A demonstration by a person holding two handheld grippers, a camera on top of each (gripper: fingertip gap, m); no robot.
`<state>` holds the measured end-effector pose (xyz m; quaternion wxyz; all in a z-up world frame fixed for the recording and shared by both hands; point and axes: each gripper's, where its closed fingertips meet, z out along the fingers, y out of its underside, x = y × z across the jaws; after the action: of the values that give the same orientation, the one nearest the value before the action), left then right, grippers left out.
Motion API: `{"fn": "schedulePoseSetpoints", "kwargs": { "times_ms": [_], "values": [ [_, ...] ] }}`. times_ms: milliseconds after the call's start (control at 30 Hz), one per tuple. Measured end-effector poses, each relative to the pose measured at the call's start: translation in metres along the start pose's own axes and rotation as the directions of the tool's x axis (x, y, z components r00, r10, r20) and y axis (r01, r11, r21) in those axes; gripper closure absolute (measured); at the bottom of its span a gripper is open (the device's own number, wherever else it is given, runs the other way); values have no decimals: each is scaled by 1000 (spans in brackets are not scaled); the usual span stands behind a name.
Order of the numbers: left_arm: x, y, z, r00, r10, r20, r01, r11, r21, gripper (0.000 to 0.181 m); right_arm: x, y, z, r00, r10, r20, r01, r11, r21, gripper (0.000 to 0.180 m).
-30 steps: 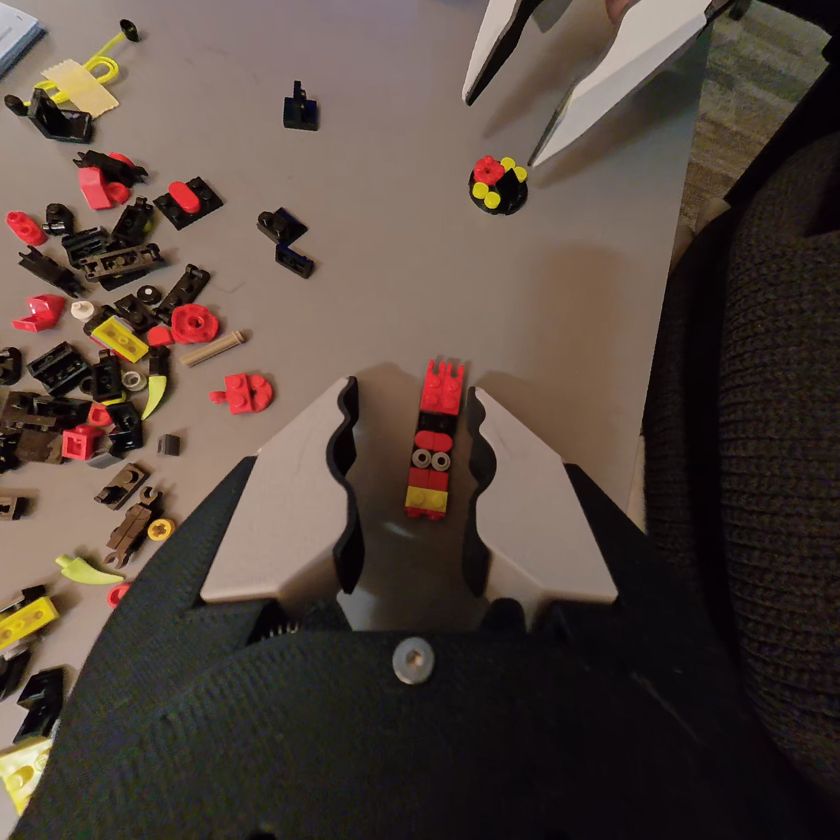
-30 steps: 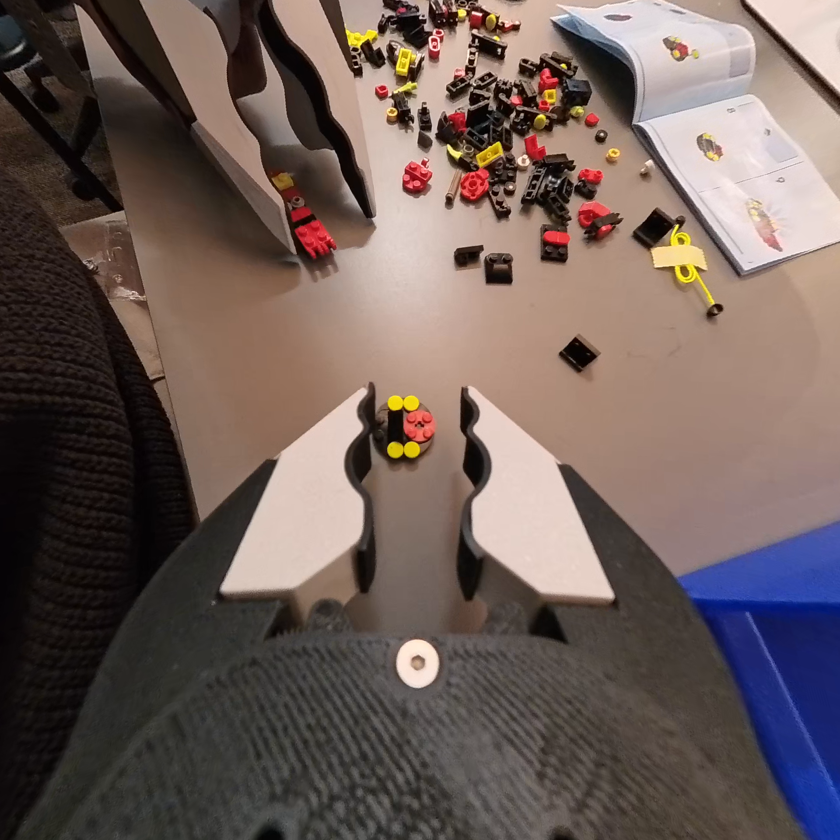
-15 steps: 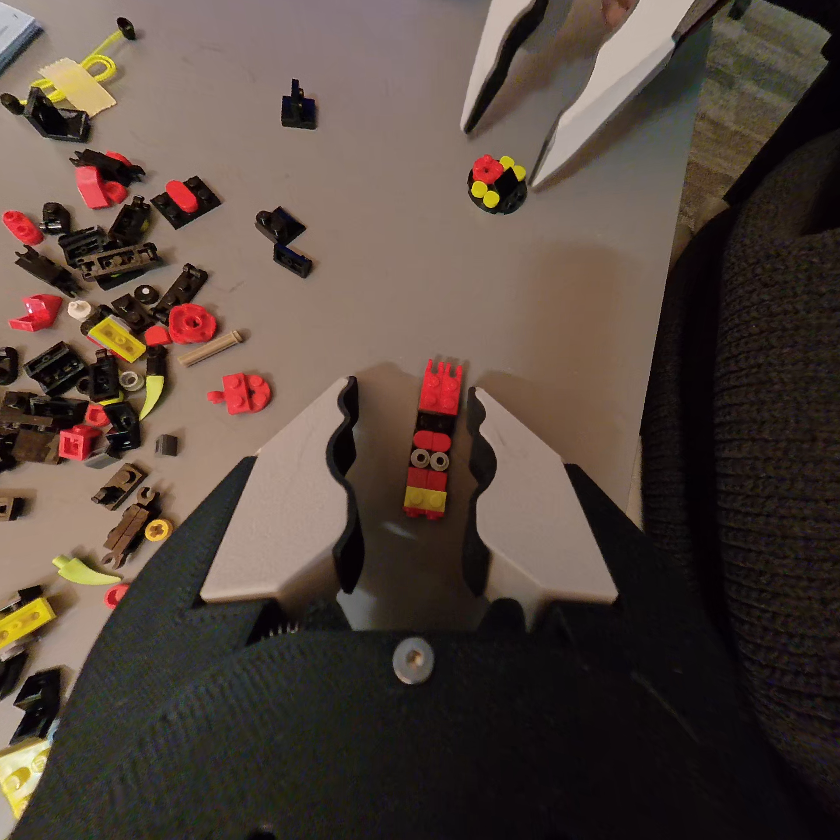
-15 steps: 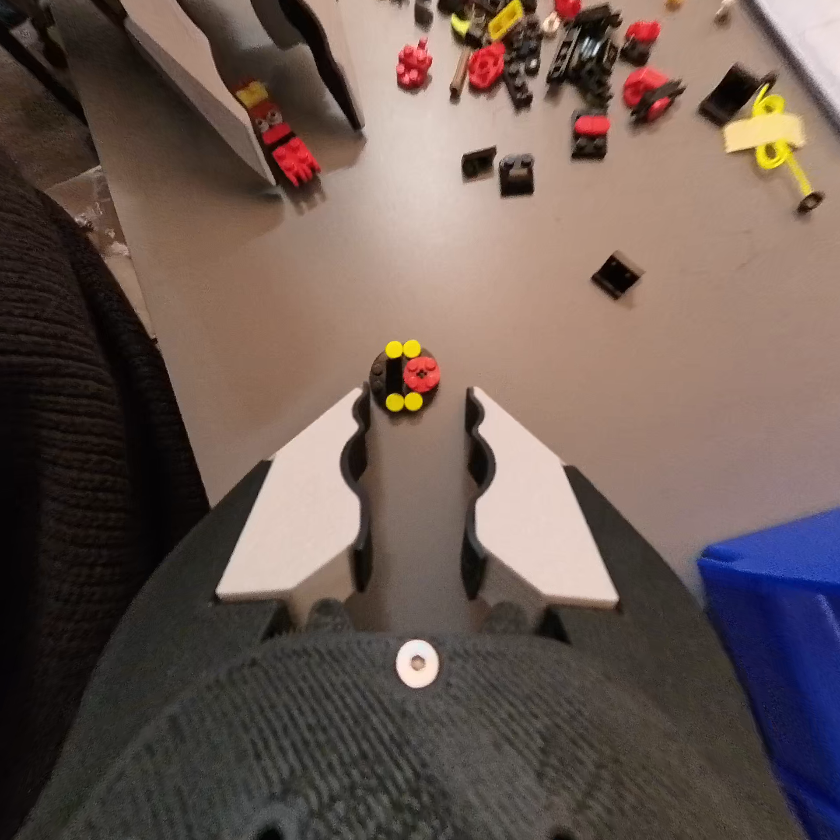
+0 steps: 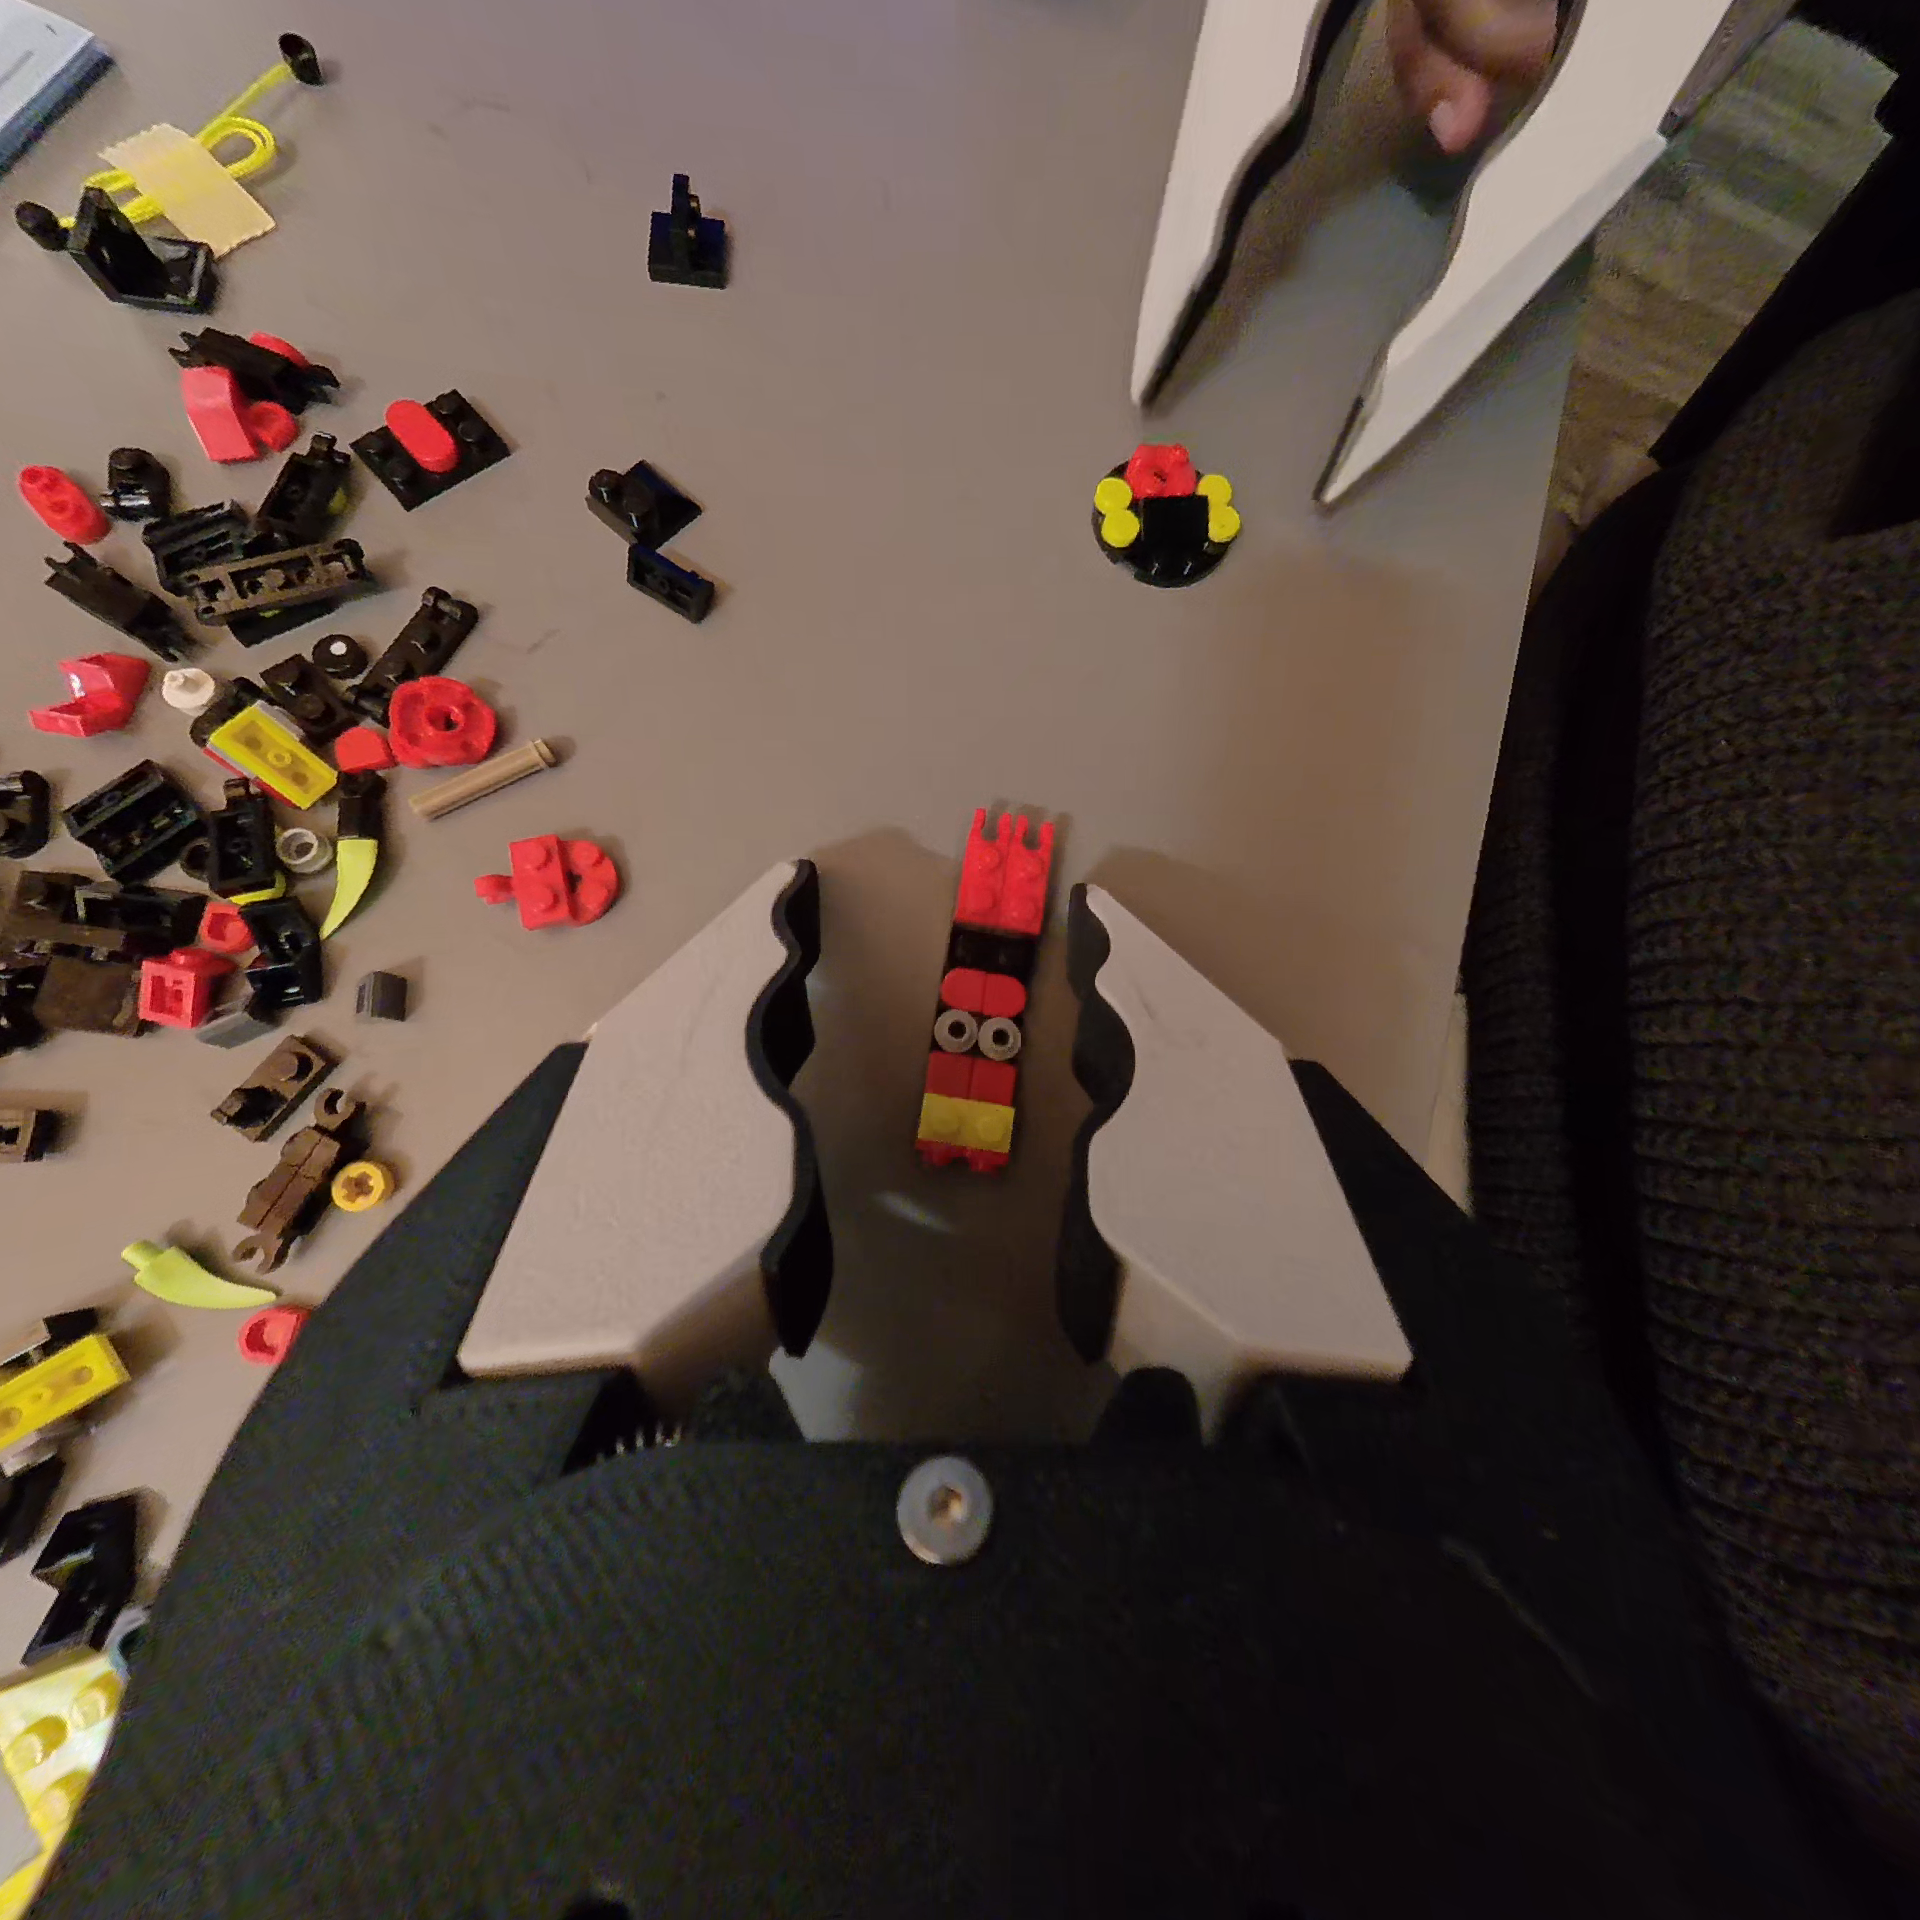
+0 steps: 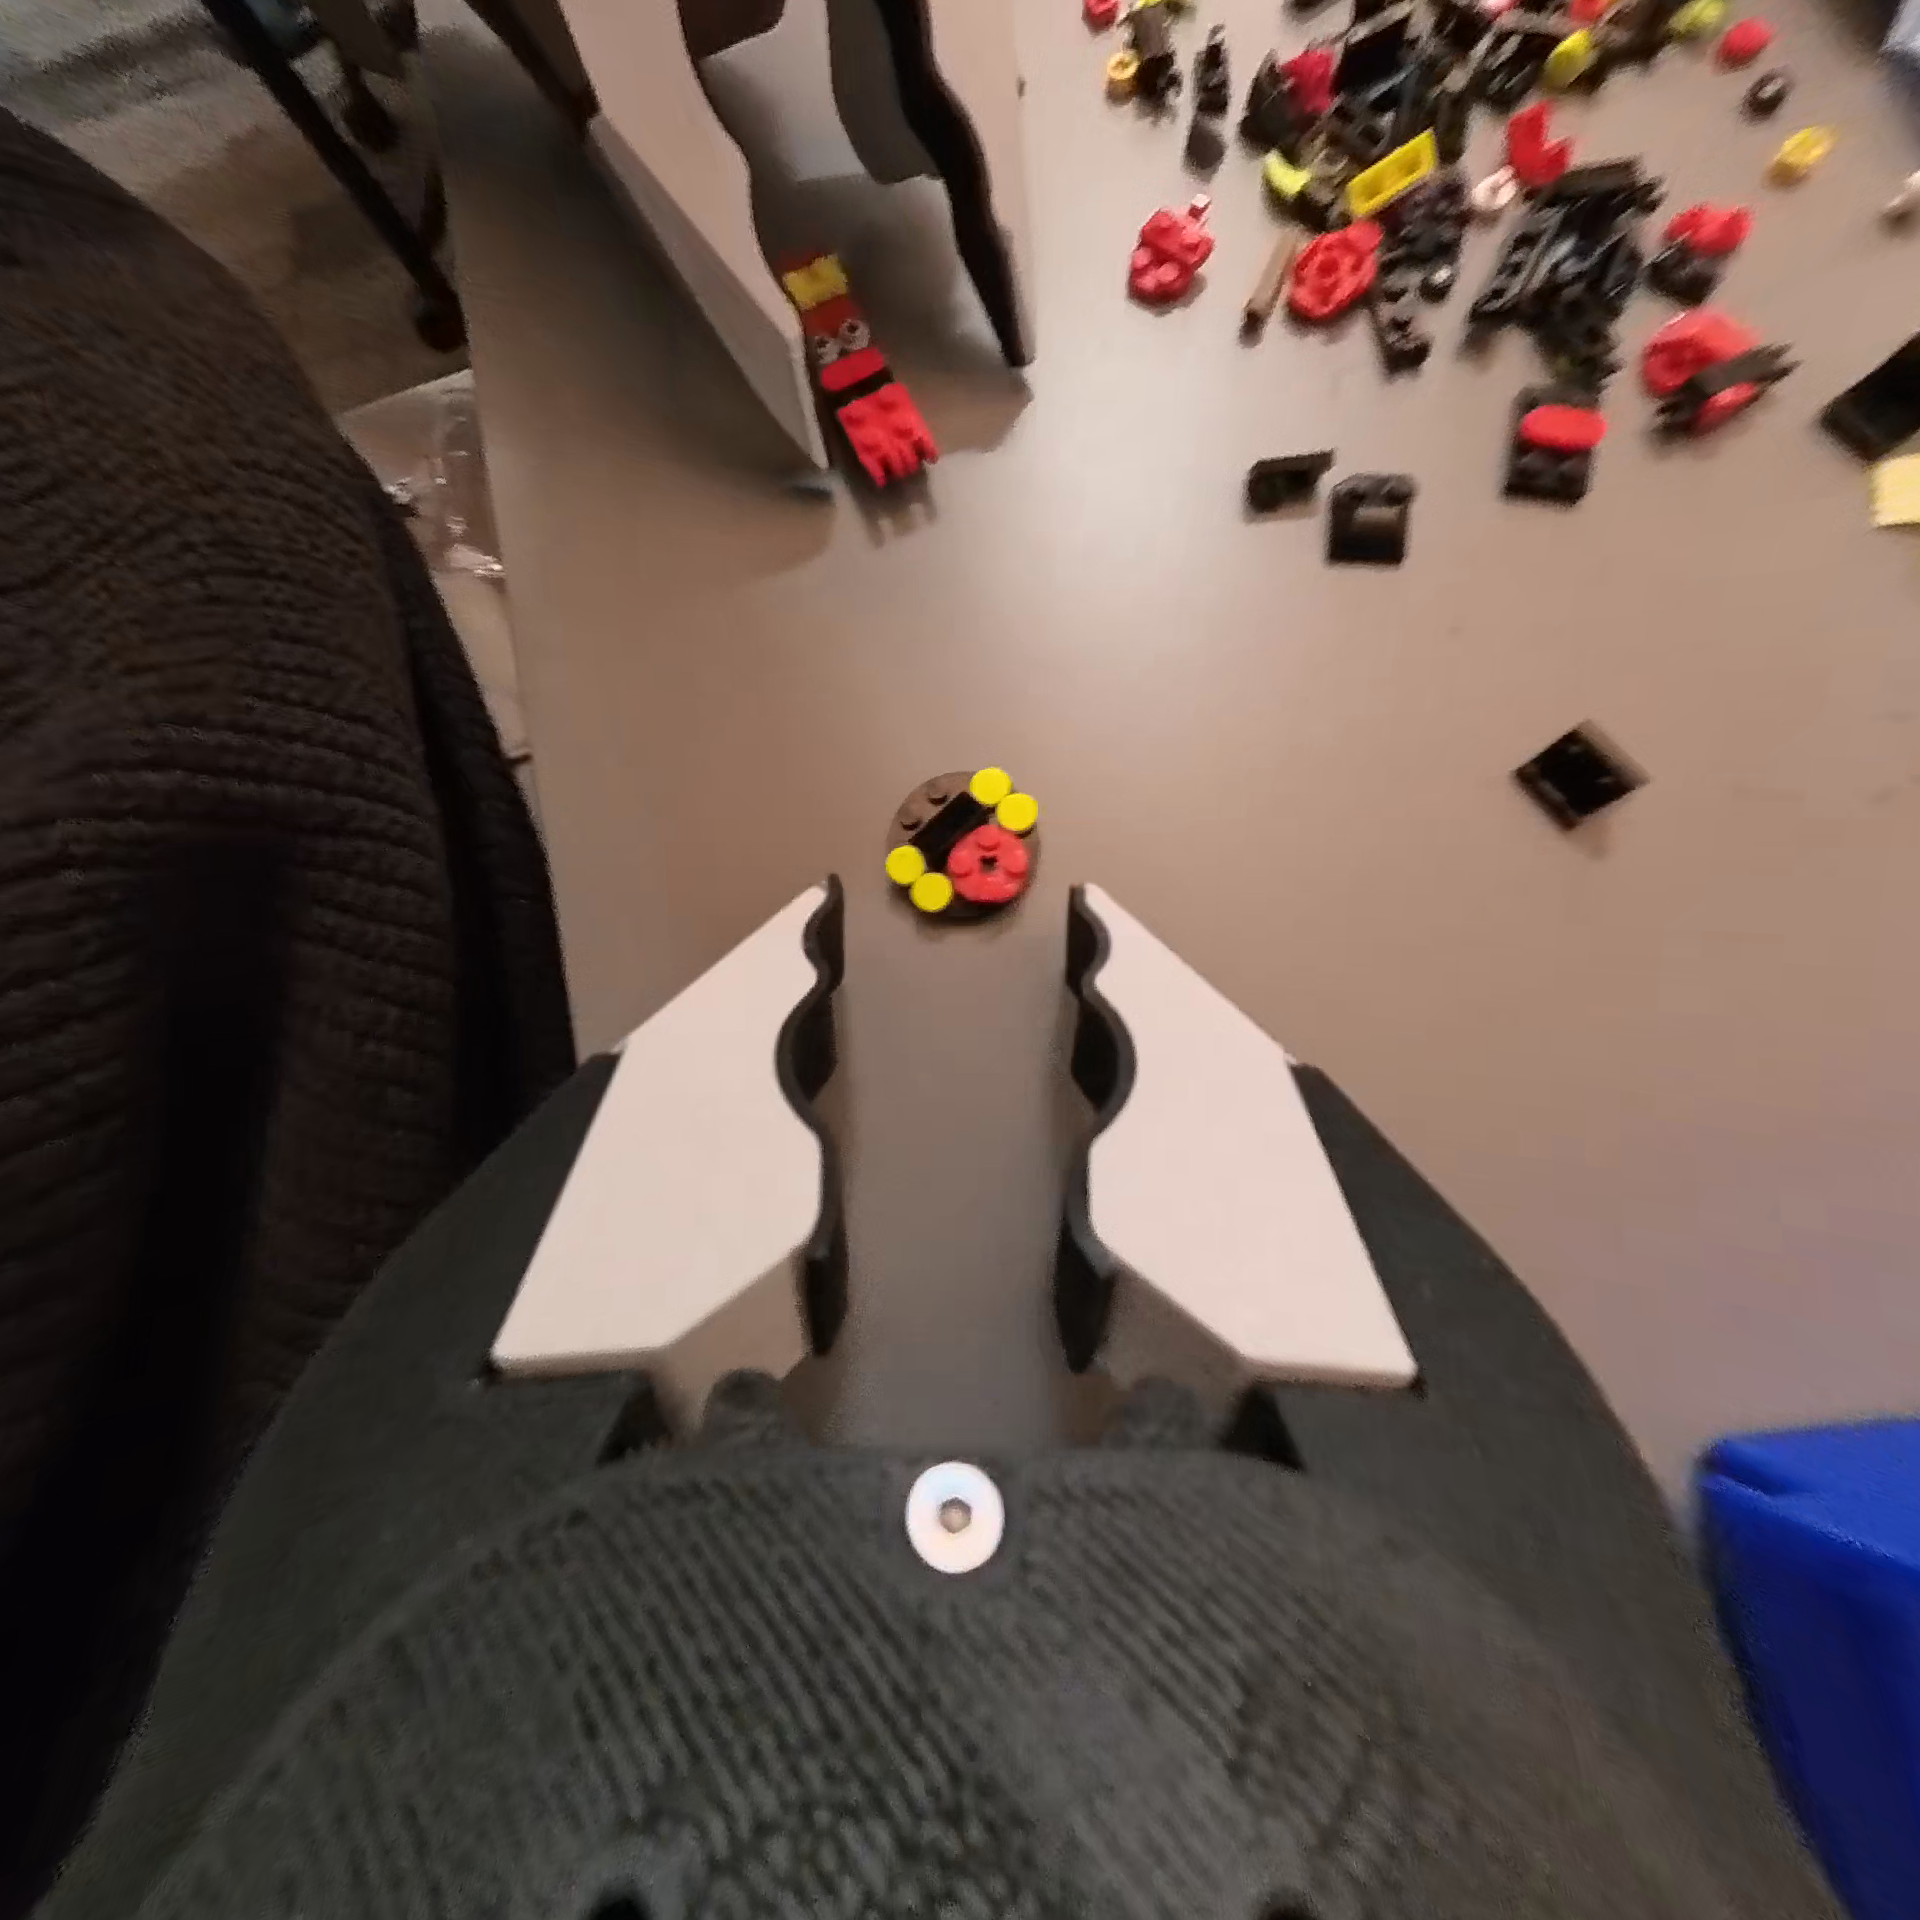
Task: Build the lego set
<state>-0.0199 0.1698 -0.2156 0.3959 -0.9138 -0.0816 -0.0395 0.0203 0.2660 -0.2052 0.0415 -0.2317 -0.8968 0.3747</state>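
A long red, black and yellow lego strip lies flat on the grey table between the fingers of my open left gripper, touching neither; it also shows in the right wrist view. A round black lego disc with yellow studs and a red piece lies just beyond the tips of my open, empty right gripper. In the left wrist view the disc sits beside the right gripper.
A pile of loose red, black and yellow lego pieces covers the table's left side. A single black piece lies to the right of the disc. A blue bin stands at the right. The table edge runs close by on the right. My right fingertips sit around 11 centimeters from my left ones. The left gripper is farther from the single black piece, some 15 centimeters, than the right, some 10 centimeters. It turns up in the left wrist view as well.
My right gripper has pulled back from the round disc, which was between its tips and now lies beyond them, turned a little. My left gripper and the strip have not moved.
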Motion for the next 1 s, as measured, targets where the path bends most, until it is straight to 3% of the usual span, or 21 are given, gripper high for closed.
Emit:
{"fn": "schedulePoseSetpoints", "kwargs": {
  "times_ms": [300,467,600,733,867,1000],
  "values": [
    [0,7,-9,999,-29,45,28,1000,10,136,-2,-15,6,974,-225,-14,225,973,57,139],
    [1,12,-17,996,-49,78,48,999,21,136,-1,-2,17,970,-239,42,239,971,-15,128],
    [-1,20,-24,991,-67,113,66,998,14,136,-4,-3,19,962,-261,86,263,965,-17,149],
    [-2,26,-28,987,-87,132,86,996,15,137,-4,-7,23,955,-283,86,286,958,-28,149],
    [-3,31,-30,986,-88,142,88,996,2,144,-2,-22,22,964,-258,66,257,966,26,149],
    [0,30,-29,989,-90,115,90,996,5,163,3,-33,15,979,-196,46,192,978,87,149]
  ]
}}
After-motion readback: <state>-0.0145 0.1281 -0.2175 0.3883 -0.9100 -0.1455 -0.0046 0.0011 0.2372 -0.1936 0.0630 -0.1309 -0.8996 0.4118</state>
